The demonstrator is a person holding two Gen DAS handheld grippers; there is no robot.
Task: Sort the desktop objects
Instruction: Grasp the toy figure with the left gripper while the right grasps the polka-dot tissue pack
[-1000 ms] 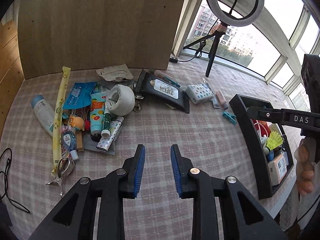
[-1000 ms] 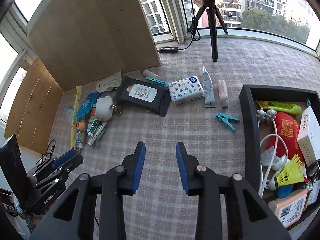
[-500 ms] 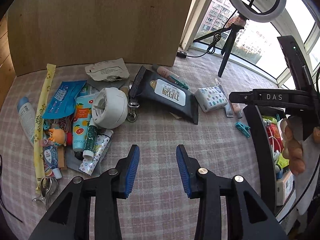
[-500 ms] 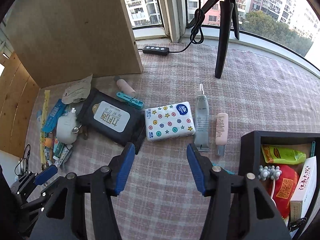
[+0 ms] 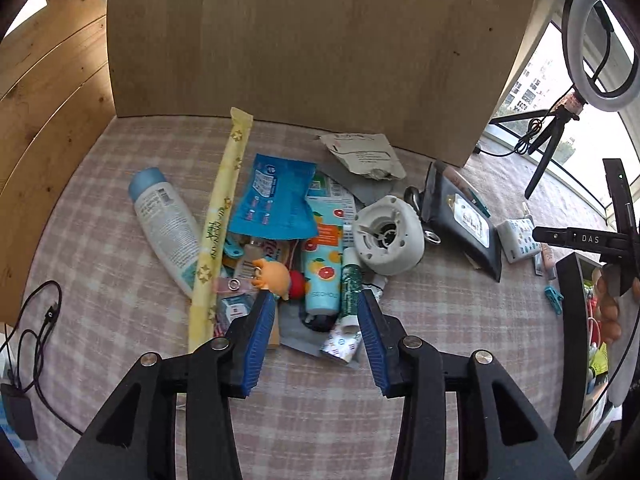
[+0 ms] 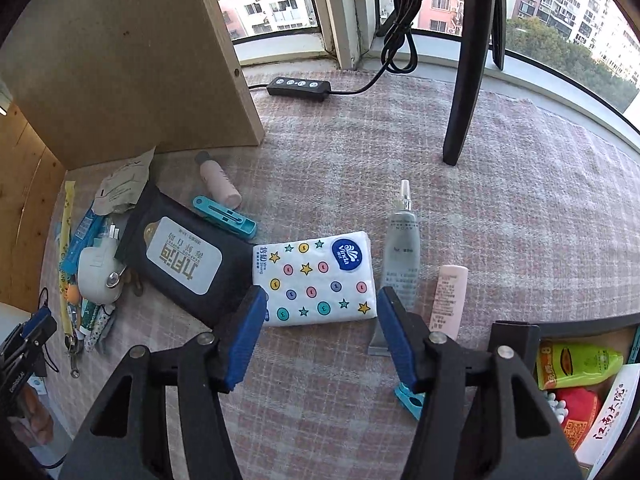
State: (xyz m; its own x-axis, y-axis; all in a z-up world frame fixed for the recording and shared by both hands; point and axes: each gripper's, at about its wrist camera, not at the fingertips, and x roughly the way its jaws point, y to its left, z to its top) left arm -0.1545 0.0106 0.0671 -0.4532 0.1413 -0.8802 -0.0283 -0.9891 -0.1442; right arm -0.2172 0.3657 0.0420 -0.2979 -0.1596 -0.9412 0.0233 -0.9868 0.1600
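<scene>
- The left gripper point(image 5: 316, 328) has come in over the heap at the left of the checked cloth point(image 5: 400, 420); a second ago it hung well back over bare cloth. Its jaws have just been opening and stand spread, pinching nothing, with a fruit-print tube point(image 5: 325, 268) and a green-capped tube point(image 5: 352, 284) lying in the gap beyond its blue pads point(image 5: 256, 344).
- The right gripper point(image 6: 320, 332) has dropped towards the Vinda tissue pack point(image 6: 316, 280), which half a second ago lay further ahead of it. Its jaws have just been opening and now straddle the pack's near edge without touching it.
- I judge both hands are lining up a pick each: the tissue pack for the right, one of the tubes for the left.
- Just beside the pack lie a grey tube point(image 6: 402, 264) and a pink tube point(image 6: 450, 296); a black wet-wipes pack point(image 6: 180, 264) touches its left edge.
- The black organiser tray point(image 6: 516, 332), already part filled, waits at the right.
</scene>
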